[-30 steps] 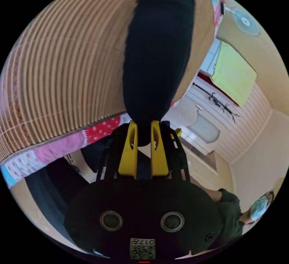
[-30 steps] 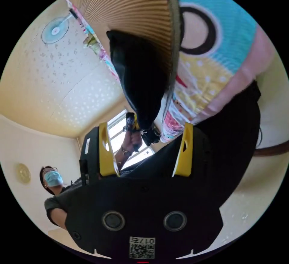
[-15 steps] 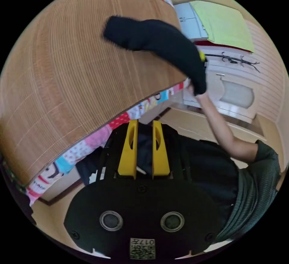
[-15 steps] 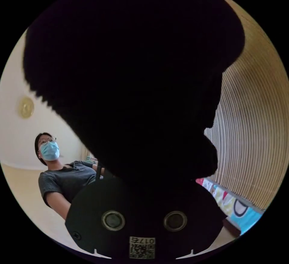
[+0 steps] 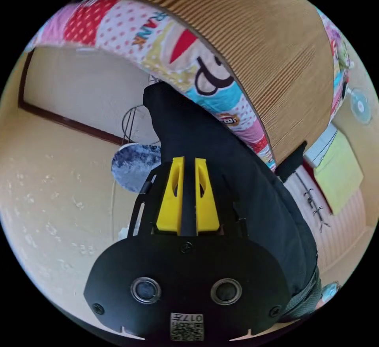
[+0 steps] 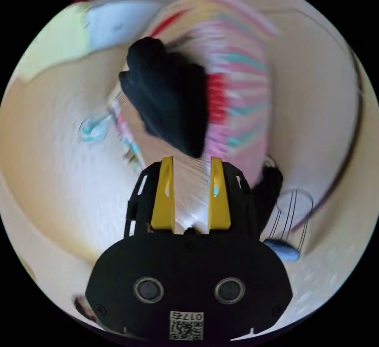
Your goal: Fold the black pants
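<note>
We are treating the black pants (image 5: 237, 181) as soft, light and limp, gripping best at waistband or hem; in the left gripper view they are draping off the bamboo mat (image 5: 276, 46) edge, long axis running toward the gripper; the left gripper (image 5: 188, 197) is holding its jaws nearly together, dark cloth between, pinching uncertain; the right gripper (image 6: 189, 195) is standing spread, empty, blurred.
</note>
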